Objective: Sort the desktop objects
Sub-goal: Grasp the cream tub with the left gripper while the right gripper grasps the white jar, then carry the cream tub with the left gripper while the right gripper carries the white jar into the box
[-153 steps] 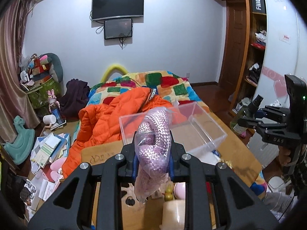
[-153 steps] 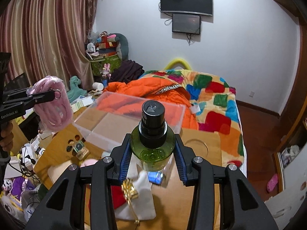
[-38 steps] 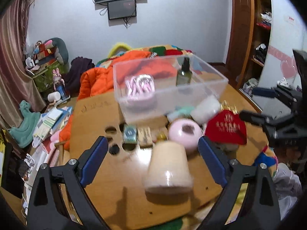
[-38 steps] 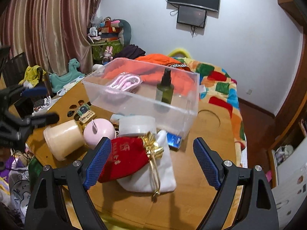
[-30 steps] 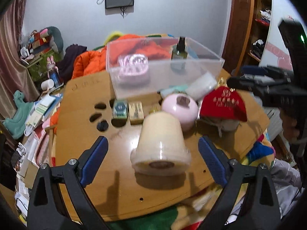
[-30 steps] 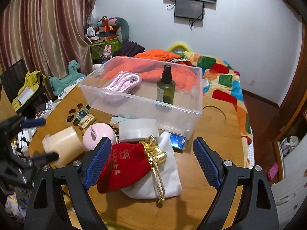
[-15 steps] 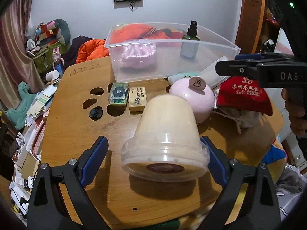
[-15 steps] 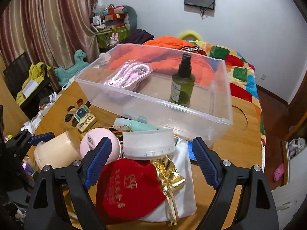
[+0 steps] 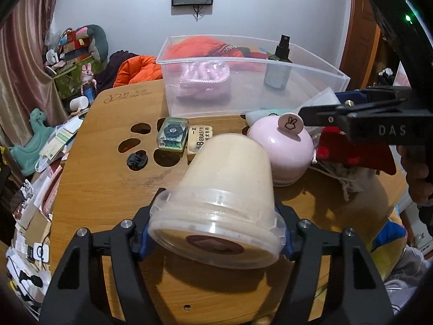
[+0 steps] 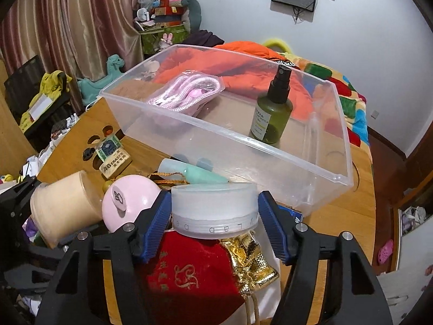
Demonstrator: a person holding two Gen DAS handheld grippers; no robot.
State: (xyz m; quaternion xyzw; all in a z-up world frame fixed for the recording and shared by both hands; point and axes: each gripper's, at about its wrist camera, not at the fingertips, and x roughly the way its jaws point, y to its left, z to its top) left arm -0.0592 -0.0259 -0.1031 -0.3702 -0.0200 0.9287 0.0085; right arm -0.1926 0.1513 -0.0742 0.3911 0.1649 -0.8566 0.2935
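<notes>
Both grippers have dropped toward the table, jaws just closing: left gripper clamps the beige tub, right gripper brackets the frosted jar, contact unclear. Ahead of the left claw sit an eraser and pink ball. Beyond the right claw the clear bin blocks the way; bare wood lies right.

White wall, striped curtains, bed with patchwork quilt.

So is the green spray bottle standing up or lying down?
Standing up. The green spray bottle sits on its base inside the clear box, black nozzle on top.
</notes>
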